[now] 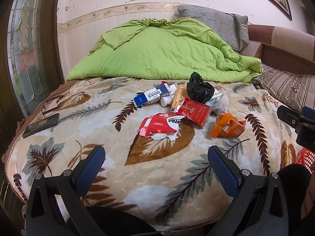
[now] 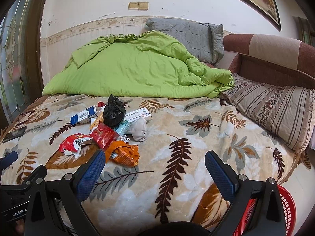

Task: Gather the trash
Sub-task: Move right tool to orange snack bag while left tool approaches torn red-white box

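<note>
Two tools: left tool and right tool both hang over the near edge of the bed, fingers spread wide, nothing in either.
Basket: a red mesh basket stands on the floor just beside the bed at the right tool's side; likely where the trash goes.
Bed cover: a plush leaf-print blanket, soft and deep.
Nearest trash: a torn red-and-white carton lies flat, closest to the left tool; a crumpled orange wrapper lies close to the right tool's left finger.
Middle of pile: a red cigarette pack touches the torn carton's far side; a crumpled grey-white wad lies to its right.
Far side of pile: a blue-and-white box, a small white bottle, an orange-yellow tube, and a knotted black plastic bag resting on top of other pieces.
Risk: fingertips may snag the pile and pinch blanket with the flat carton; lifting one piece may drag its neighbours, since they overlap.
Not trash, I'd judge: a dark phone near the bed's left edge, well apart from the pile.
Beyond: a green quilt, a grey pillow, a striped pillow.
</note>
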The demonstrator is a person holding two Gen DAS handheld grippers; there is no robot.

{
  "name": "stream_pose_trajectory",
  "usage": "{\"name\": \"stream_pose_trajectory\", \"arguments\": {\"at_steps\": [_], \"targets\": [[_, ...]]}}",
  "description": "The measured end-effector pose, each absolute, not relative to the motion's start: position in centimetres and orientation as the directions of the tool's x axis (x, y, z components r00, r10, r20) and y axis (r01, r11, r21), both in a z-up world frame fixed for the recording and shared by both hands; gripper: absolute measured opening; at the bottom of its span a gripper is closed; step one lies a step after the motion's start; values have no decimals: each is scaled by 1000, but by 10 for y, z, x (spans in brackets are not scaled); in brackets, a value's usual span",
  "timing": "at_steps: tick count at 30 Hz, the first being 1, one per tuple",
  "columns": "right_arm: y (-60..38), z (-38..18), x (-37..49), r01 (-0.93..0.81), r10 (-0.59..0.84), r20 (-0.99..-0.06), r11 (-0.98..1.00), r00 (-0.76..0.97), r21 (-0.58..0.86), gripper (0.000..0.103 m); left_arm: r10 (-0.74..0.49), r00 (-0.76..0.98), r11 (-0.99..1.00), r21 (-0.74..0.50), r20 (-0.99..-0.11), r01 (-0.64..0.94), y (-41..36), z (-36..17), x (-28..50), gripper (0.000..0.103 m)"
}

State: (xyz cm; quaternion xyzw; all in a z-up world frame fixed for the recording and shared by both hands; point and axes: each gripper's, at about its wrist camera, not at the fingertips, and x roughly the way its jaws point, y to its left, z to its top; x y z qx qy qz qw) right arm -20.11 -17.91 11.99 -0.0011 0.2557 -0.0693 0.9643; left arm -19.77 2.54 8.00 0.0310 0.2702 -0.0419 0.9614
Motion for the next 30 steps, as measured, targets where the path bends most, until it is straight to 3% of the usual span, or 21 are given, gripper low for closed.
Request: {"name": "stream_pose_trajectory", "arguments": {"at_steps": [8, 19, 27, 30], "targets": [[-181, 117, -198, 112, -108, -513, 993, 852, -22, 102, -123, 798, 992, -53, -590, 113, 32, 74, -182, 103], [-194, 98, -156, 39, 94, -657, 982, 748, 185, 95, -200, 720, 977, -188, -665, 98, 36, 68, -134, 103], [-183, 87, -118, 28, 177, -687, 961, 705, 276, 94, -224, 661, 968, -239, -716, 70, 42, 61, -87, 80], [-175, 79, -103, 22, 187, -703, 960, 686, 278, 94, -227, 634, 968, -243, -739, 63, 40, 55, -66, 79]]}}
